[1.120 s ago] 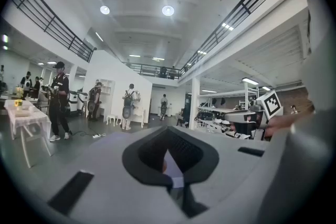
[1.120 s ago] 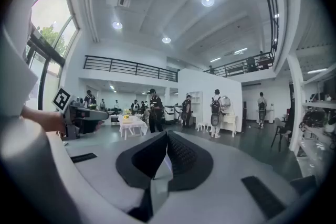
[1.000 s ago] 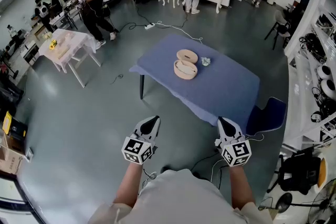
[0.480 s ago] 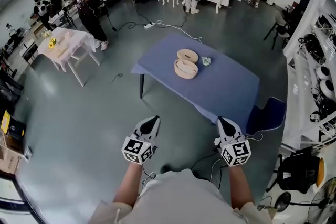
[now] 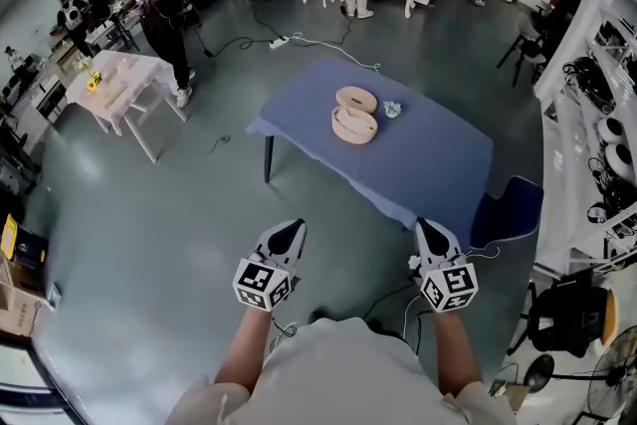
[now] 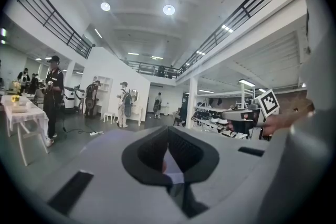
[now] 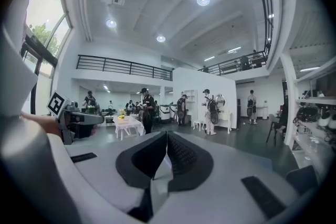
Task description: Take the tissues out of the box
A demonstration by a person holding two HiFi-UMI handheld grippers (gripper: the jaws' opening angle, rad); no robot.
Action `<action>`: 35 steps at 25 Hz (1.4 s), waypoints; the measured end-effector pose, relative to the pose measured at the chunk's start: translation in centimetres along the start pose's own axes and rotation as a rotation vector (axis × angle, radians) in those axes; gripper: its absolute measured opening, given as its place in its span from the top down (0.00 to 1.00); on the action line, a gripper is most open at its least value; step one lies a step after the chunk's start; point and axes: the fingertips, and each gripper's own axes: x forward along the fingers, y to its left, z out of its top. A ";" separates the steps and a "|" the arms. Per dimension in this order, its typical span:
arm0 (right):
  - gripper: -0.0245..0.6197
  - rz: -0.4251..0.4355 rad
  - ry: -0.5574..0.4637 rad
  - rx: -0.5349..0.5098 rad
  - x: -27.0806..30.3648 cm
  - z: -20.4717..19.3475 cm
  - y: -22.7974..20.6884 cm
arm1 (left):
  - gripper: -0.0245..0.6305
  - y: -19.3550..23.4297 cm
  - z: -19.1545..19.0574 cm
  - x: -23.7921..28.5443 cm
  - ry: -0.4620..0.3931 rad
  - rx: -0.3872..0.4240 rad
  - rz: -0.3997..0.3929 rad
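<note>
A round, pale wooden tissue box [image 5: 353, 127] stands open on the blue-covered table [image 5: 428, 164] well ahead of me. Its lid [image 5: 356, 101] lies just behind it, and a crumpled tissue [image 5: 391, 109] rests to the right of the lid. Both grippers are held close to my body over the floor, far short of the table. My left gripper [image 5: 290, 231] [image 6: 168, 132] is shut with nothing between its jaws. My right gripper [image 5: 428, 230] [image 7: 167, 137] is likewise shut and empty.
A blue chair [image 5: 508, 214] stands at the table's near right corner. A white table [image 5: 124, 80] stands at the left, with a person in black [image 5: 154, 0] beside it. Cables [image 5: 299, 45] trail on the floor behind the blue table. Shelving [image 5: 597, 144] lines the right wall.
Both grippers stay shut in the same place. The head view has shifted slightly, and the person in black at the back left has walked a little.
</note>
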 end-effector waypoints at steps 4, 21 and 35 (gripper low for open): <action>0.91 -0.010 0.007 -0.002 0.5 -0.3 1.0 | 0.88 1.0 -0.2 -0.1 0.004 -0.006 -0.020; 0.92 -0.065 0.038 0.003 3.0 -1.2 5.0 | 0.84 6.1 -1.4 -2.0 0.031 -0.029 -0.061; 0.92 -0.012 0.065 0.011 8.1 -2.3 2.2 | 0.83 8.3 -1.5 2.6 0.045 -0.043 -0.038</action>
